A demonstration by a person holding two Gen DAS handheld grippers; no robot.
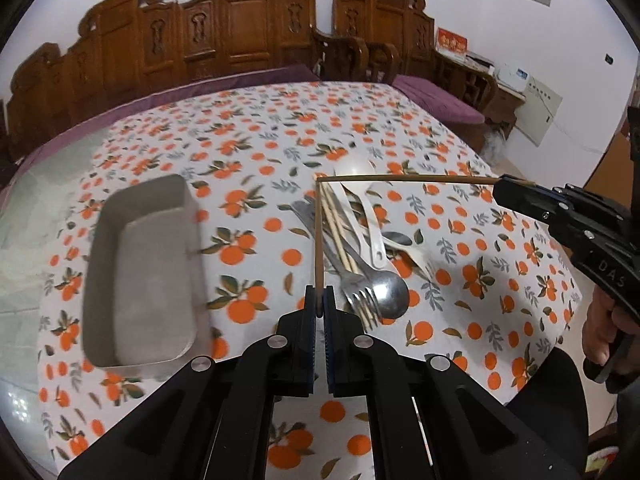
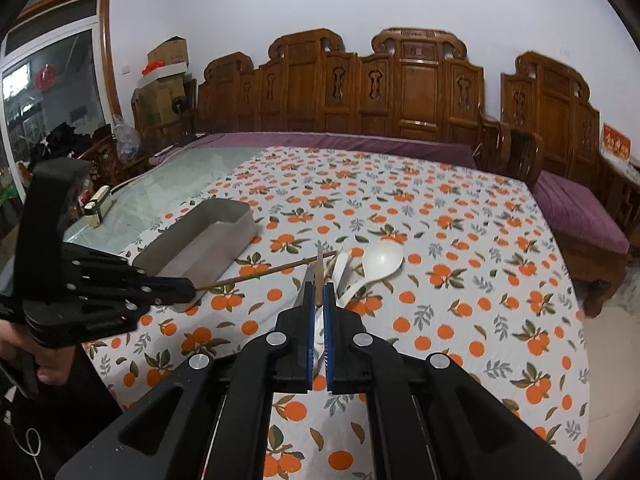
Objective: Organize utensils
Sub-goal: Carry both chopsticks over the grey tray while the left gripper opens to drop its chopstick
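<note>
Left wrist view: the left hand-held gripper (image 1: 319, 304) sits at lower centre, its blue-lined fingers clenched on the near end of a thin wooden chopstick (image 1: 318, 236) that runs straight up the frame. At its far tip this stick appears to meet a second wooden chopstick (image 1: 408, 177), which runs level toward the right edge, where the right hand-held gripper (image 1: 498, 188) grasps its other end; a hand (image 1: 604, 332) holds that tool at the lower right. Just right of the left fingers lies a heap of utensils (image 1: 360, 248) on the worktop (image 1: 460, 280), covered with an orange-fruit cloth: a metal spoon (image 1: 390, 292) and metal fork (image 1: 360, 296) nearest, more chopsticks, and white plastic spoons farther back. A grey metal tray (image 1: 144, 276), seemingly holding nothing, stands at the left, well apart from the heap. Carved wooden seating (image 1: 240, 40) fills the top.

Right wrist view: the right hand-held gripper (image 2: 319, 300) at centre is clamped on its chopstick (image 2: 319, 276), seen end-on. The left hand-held gripper (image 2: 190, 286) reaches in from the left, gripping the other chopstick (image 2: 264, 272), which slants up toward the centre. A white ladle-like spoon (image 2: 380, 260) lies just beyond, the tray (image 2: 200, 240) at the left centre.
</note>
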